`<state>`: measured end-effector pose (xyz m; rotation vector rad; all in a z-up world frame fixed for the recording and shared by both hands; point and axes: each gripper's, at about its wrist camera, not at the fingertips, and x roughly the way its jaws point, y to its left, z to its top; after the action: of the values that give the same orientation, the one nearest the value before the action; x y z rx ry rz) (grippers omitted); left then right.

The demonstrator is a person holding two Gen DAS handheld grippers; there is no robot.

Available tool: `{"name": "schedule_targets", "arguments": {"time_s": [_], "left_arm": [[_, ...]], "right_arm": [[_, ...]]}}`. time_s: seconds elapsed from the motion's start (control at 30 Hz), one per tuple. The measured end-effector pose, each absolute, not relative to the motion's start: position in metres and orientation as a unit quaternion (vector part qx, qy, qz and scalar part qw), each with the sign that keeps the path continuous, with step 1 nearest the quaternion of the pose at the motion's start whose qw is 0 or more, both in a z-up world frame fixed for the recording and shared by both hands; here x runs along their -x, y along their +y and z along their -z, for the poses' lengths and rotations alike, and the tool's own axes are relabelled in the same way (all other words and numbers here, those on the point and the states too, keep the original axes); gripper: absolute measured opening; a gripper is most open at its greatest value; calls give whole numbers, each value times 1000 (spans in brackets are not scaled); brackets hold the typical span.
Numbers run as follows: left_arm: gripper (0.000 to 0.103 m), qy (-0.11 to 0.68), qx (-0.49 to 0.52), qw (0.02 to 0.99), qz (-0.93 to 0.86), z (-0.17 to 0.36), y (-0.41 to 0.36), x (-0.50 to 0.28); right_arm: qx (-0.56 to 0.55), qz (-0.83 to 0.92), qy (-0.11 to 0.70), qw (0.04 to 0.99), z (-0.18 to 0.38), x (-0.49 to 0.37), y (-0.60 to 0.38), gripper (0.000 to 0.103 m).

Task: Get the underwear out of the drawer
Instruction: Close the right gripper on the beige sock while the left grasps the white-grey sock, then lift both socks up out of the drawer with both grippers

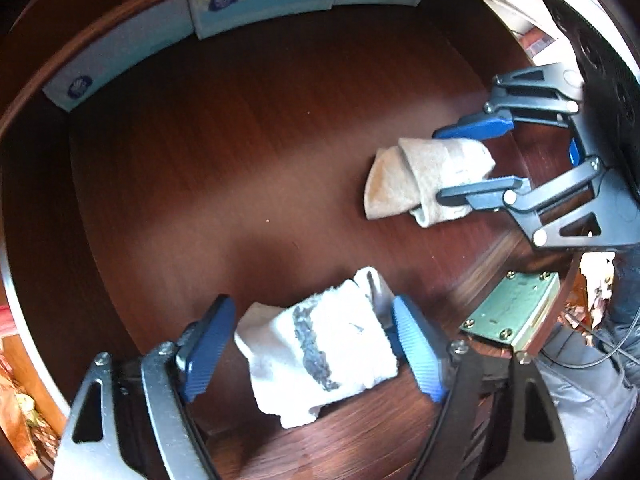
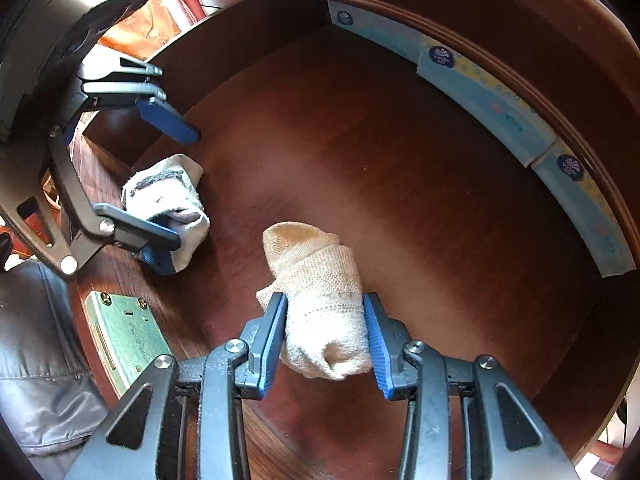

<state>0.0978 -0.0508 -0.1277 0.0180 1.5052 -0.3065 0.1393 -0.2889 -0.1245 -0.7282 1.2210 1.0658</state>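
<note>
Both grippers point down into an open dark-wood drawer (image 1: 240, 152). A white rolled garment with a grey stripe (image 1: 320, 348) (image 2: 160, 188) lies on the drawer floor near the front wall. My left gripper (image 1: 312, 344) (image 2: 182, 188) straddles it with jaws open. One finger (image 2: 136, 228) touches the roll, the other finger (image 2: 168, 120) stands clear of it. A beige rolled garment (image 2: 316, 280) (image 1: 424, 176) sits between the blue pads of my right gripper (image 2: 325, 304) (image 1: 440, 166), which is shut on it at its cuff end.
Several pale blue tissue packs (image 1: 264, 0) (image 2: 484, 96) stand along the drawer's back wall. A green-brass lock plate (image 1: 512, 308) (image 2: 124, 332) is screwed inside the front wall. A person's grey clothing (image 2: 36, 360) shows beyond the front edge.
</note>
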Motion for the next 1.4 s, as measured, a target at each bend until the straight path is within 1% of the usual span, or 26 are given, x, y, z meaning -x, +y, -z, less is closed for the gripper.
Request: {"name": "schedule_targets", "arguments": {"time_s": [0.13, 0.2, 0.23, 0.27, 0.33, 0.4, 0.43, 0.47, 0.53, 0.67, 0.9, 1.07, 1.23, 1.4], "left_arm": [[80, 681, 3, 719, 138, 135, -42, -98], [73, 682, 10, 718, 139, 139, -38, -98], [64, 683, 7, 717, 139, 140, -35, -97], [52, 683, 12, 717, 140, 140, -30, -96], [40, 679, 17, 720, 144, 137, -25, -95], [33, 672, 23, 726, 146, 136, -21, -93], [26, 667, 20, 730, 145, 136, -23, -92], [24, 661, 18, 735, 146, 134, -22, -91], [21, 645, 17, 749, 147, 128, -21, -89], [20, 610, 0, 780, 142, 112, -19, -84], [20, 541, -11, 832, 124, 85, -15, -76], [20, 495, -13, 863, 100, 75, -11, -71], [20, 466, -16, 881, 80, 74, -9, -67], [20, 452, -23, 889, 70, 64, -8, -63]], "right_arm": [[318, -464, 535, 630, 125, -138, -285, 41], [323, -462, 536, 629, 127, -137, -282, 41], [325, -461, 537, 628, 127, -136, -281, 41], [328, -459, 538, 626, 128, -136, -279, 41], [333, -457, 540, 623, 131, -134, -276, 41], [342, -457, 536, 622, 139, -131, -274, 41], [347, -457, 532, 623, 138, -129, -272, 40], [353, -456, 527, 624, 138, -127, -270, 39], [363, -454, 512, 632, 137, -121, -269, 37], [360, -445, 487, 659, 129, -119, -270, 34], [335, -446, 464, 688, 118, -117, -275, 34], [307, -458, 429, 716, 103, -112, -283, 34], [279, -466, 399, 739, 91, -108, -291, 34], [271, -460, 389, 751, 84, -113, -290, 34]]}}
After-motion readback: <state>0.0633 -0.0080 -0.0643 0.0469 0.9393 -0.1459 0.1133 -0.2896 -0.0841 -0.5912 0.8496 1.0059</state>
